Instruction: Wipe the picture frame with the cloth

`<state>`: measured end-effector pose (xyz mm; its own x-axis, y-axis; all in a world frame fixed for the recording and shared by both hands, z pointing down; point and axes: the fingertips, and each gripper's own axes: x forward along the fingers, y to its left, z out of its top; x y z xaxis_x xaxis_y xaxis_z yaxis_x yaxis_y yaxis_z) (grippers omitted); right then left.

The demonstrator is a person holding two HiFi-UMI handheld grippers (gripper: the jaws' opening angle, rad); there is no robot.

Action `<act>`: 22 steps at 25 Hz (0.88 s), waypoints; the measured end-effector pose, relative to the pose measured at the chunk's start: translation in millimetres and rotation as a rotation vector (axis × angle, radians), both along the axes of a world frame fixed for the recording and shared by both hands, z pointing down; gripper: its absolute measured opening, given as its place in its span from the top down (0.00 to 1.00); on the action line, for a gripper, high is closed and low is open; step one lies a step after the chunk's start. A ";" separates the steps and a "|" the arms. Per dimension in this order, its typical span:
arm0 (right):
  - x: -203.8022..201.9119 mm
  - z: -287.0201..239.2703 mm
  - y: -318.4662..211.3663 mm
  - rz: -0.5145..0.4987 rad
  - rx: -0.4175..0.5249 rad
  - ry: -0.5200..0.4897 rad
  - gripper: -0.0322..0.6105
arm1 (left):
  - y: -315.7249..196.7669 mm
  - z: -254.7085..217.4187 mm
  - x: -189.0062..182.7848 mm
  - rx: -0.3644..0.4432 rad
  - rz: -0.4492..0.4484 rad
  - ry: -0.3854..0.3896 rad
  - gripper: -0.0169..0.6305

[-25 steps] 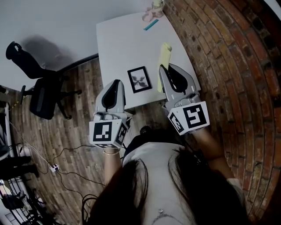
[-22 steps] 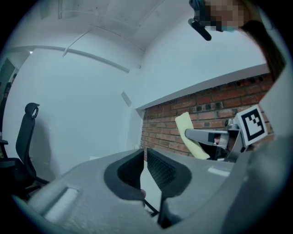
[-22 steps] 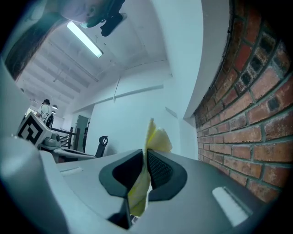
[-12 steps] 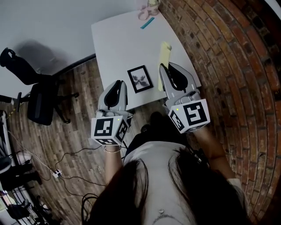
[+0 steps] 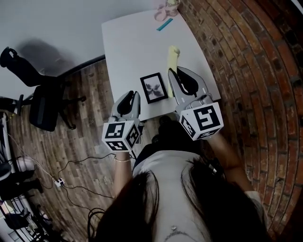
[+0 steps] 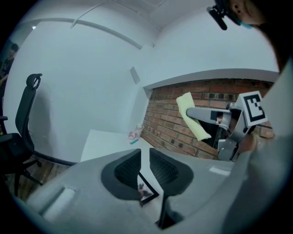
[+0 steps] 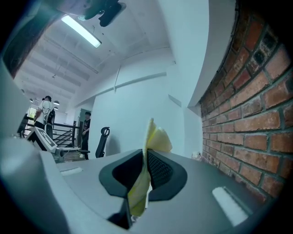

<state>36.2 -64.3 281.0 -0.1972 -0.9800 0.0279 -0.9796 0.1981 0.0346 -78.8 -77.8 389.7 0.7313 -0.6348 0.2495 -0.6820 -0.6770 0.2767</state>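
A: Where is the picture frame [image 5: 154,88]?

B: It lies flat on the white table [image 5: 128,42], close to the near edge and a little turned. In the head view it sits between the two grippers. It has a black border and a pale inner margin, with a dark blurred figure in the middle. What the figure shows I cannot tell.

A: And the cloth [image 5: 172,59]?

B: It is pale yellow, long and folded. It is just to the right of the frame. The right gripper [image 5: 171,73] is clenched on it. In the right gripper view the jaws press on the cloth from both sides, and it sticks out above and below them. If its far end touches the table, I cannot tell.

A: What about the left gripper [image 5: 136,94]?

B: Its jaws have just been opening. A narrow gap stands between them and nothing is gripped. Through the gap, in the left gripper view, a corner of the frame shows on the table beyond.

A: Anything else on the table?

B: At the far end lie a teal strip [image 5: 164,25] and a small pink thing [image 5: 162,14], too small to tell more. A brick wall [image 5: 246,71] runs along the right side. A black office chair [image 5: 45,101] stands on the wooden floor [image 5: 90,94] at the left.
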 end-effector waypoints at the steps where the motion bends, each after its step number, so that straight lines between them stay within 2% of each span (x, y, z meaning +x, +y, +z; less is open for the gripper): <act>1: 1.4 2.9 -5.2 -0.010 -0.008 0.003 0.89 | -2.8 6.6 2.5 -0.015 -0.004 -0.006 0.89; 11: 17.1 37.0 -57.8 -0.107 -0.102 0.037 0.89 | -27.4 61.5 23.1 -0.150 -0.053 -0.055 0.87; 22: 13.7 103.3 -108.3 -0.223 -0.261 0.084 0.89 | -36.3 123.5 27.7 -0.308 -0.112 -0.111 0.86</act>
